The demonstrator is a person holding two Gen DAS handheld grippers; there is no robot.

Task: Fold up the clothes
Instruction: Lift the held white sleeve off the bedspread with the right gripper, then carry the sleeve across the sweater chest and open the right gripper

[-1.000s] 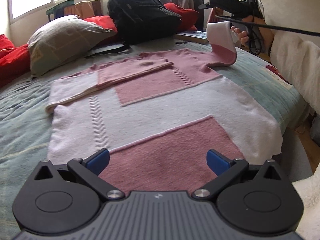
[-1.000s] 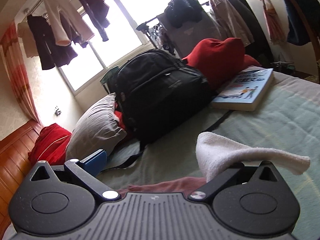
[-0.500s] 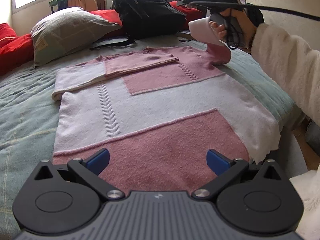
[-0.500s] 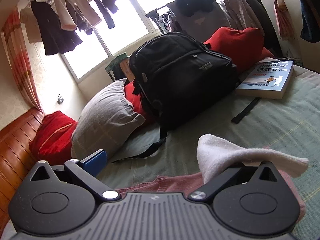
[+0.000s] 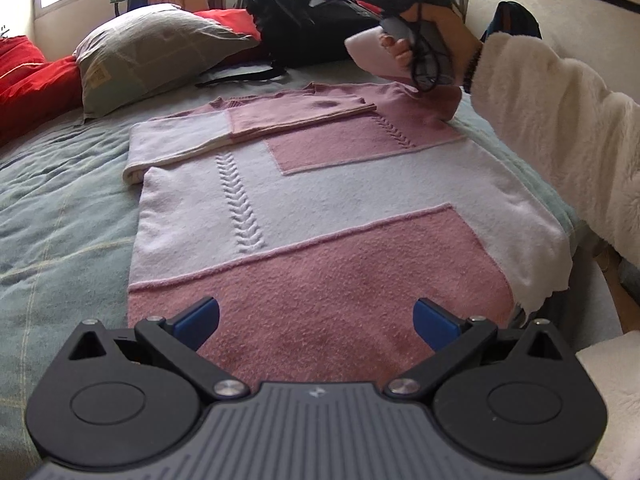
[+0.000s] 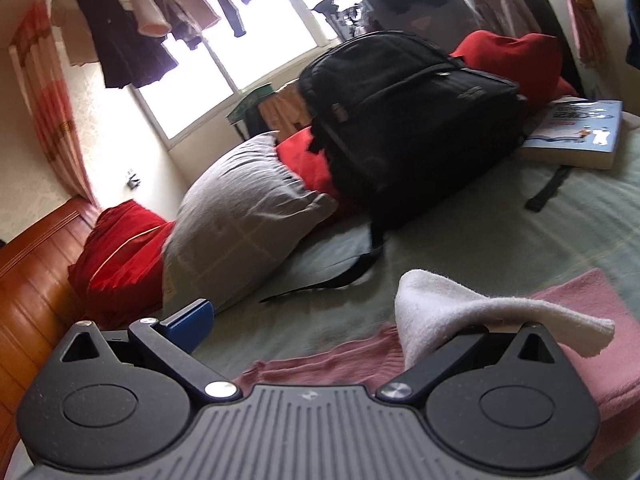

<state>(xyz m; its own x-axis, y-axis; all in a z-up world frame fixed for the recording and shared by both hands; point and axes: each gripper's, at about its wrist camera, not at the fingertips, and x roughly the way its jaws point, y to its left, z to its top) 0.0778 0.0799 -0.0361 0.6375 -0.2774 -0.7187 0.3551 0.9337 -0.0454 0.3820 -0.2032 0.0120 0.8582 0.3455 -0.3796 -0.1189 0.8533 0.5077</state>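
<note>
The sweater (image 5: 320, 208) lies flat on the bed (image 5: 60, 208), one sleeve folded across, so the right claw (image 6: 320, 320), its cuff (image 6: 460, 312) draped over one finger with jaws apart, can fold the other while the left claw (image 5: 316, 316) waits wide open and empty above the hem.

I see sweater (image 5: 320, 208): fuzzy knit wool, matt | bedspread (image 5: 60, 208): soft quilted cloth | headboard (image 6: 28, 280): glossy wood | backpack (image 6: 408, 120): matt black nylon
</note>
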